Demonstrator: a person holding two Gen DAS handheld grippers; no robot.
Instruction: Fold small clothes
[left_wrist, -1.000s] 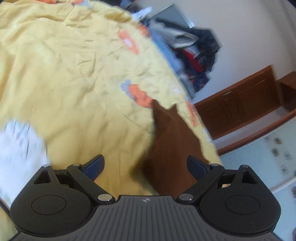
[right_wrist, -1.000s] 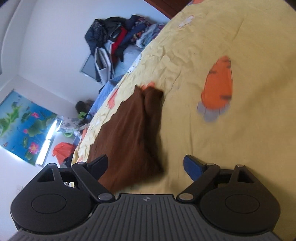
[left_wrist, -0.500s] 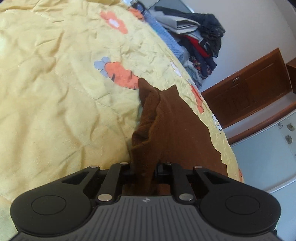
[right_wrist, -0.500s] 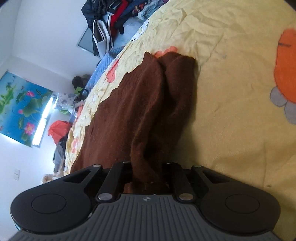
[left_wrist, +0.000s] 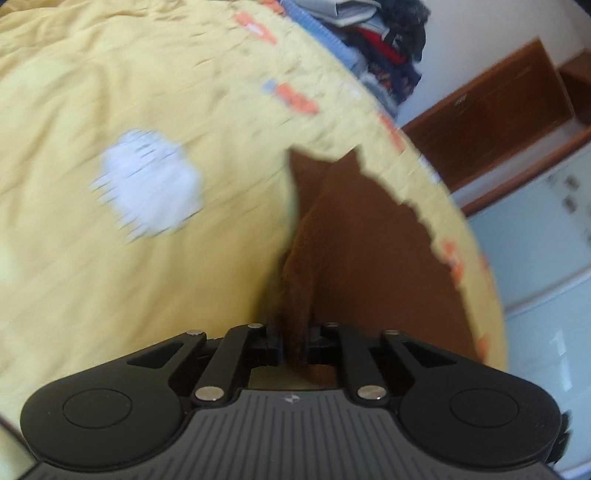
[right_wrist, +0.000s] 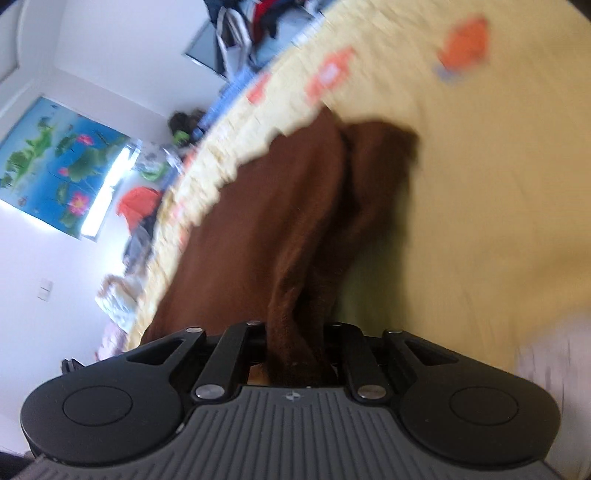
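Observation:
A brown knit garment (left_wrist: 373, 240) lies on a yellow bedspread (left_wrist: 129, 277) near the bed's edge. My left gripper (left_wrist: 293, 341) is shut on a bunched fold of its near edge, the cloth pinched between the jaws. In the right wrist view the same brown garment (right_wrist: 280, 229) runs away from my right gripper (right_wrist: 295, 350), which holds a thick fold of it; its jaws are opening slightly, with cloth still filling the gap between them. Both views are blurred by motion.
A white garment (left_wrist: 147, 184) lies on the bedspread to the left, also seen as a white garment (right_wrist: 554, 354) at the right. A clothes pile (left_wrist: 380, 40) sits beyond the bed. Wooden cabinet (left_wrist: 498, 114), blue wall picture (right_wrist: 55, 162).
Both grippers went from open to shut on the brown garment's near edge. Since then both have swung sideways with the cloth; the white garment has come back into the left view.

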